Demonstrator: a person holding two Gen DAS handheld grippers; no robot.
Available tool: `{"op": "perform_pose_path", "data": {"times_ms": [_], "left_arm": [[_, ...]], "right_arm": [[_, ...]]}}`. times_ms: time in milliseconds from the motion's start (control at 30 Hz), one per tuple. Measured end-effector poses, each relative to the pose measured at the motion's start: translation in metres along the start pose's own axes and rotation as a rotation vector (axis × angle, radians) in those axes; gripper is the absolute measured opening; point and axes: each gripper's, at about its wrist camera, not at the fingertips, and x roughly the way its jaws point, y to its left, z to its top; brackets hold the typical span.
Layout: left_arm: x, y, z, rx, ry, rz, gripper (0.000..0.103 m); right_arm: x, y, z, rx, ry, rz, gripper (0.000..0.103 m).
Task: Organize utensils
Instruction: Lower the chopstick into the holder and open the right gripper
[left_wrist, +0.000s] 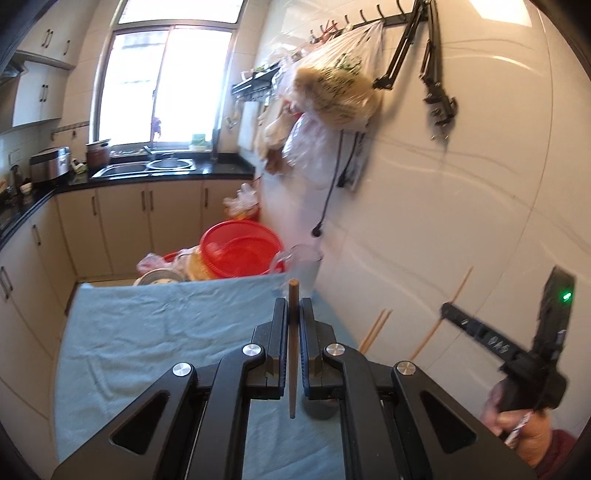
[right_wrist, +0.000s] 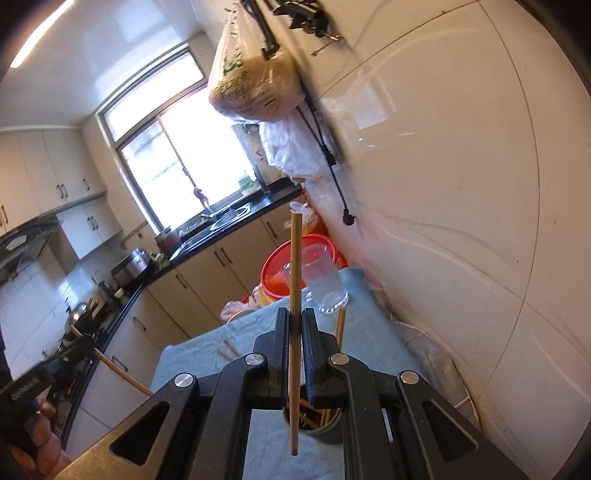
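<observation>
My left gripper (left_wrist: 293, 306) is shut on a dark brown chopstick (left_wrist: 293, 343), which stands nearly upright between its fingers above the blue cloth (left_wrist: 147, 332). My right gripper (right_wrist: 295, 317) is shut on a pale wooden chopstick (right_wrist: 294, 280), also held upright. Under both grippers stands a dark cup (right_wrist: 327, 424) with several chopsticks in it; in the left wrist view the cup (left_wrist: 321, 408) shows below the fingers. A clear glass mug (right_wrist: 325, 280) sits at the cloth's far end. From the left wrist view the right gripper (left_wrist: 448, 312) is at the right, by the wall.
A red basin (left_wrist: 240, 254) and plastic bags sit beyond the table's far edge. The white tiled wall (left_wrist: 461, 184) runs close along the right, with full bags (left_wrist: 332, 92) hung on hooks. Loose chopsticks (right_wrist: 227, 350) lie on the cloth. The kitchen counter (left_wrist: 166, 173) lies far left.
</observation>
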Motion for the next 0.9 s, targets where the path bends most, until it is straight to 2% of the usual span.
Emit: {"op": "perform_pose_path", "data": {"times_ms": [133, 233, 500, 900], "left_arm": [[0.01, -0.014, 0.017, -0.005, 0.002, -0.053, 0.005], [0.025, -0.023, 0.023, 0.001, 0.017, -0.066, 0.005], [0.082, -0.038, 0.01, 0.021, 0.121, -0.08, 0.005], [0.141, -0.041, -0.023, 0.064, 0.261, -0.047, 0.005]], "right_arm": [[0.013, -0.005, 0.01, 0.018, -0.013, -0.022, 0.007], [0.024, -0.01, 0.013, 0.017, -0.017, -0.047, 0.007], [0.057, -0.029, 0.007, 0.047, 0.031, -0.088, 0.007], [0.11, -0.047, -0.023, 0.093, 0.207, -0.101, 0.007]]}}
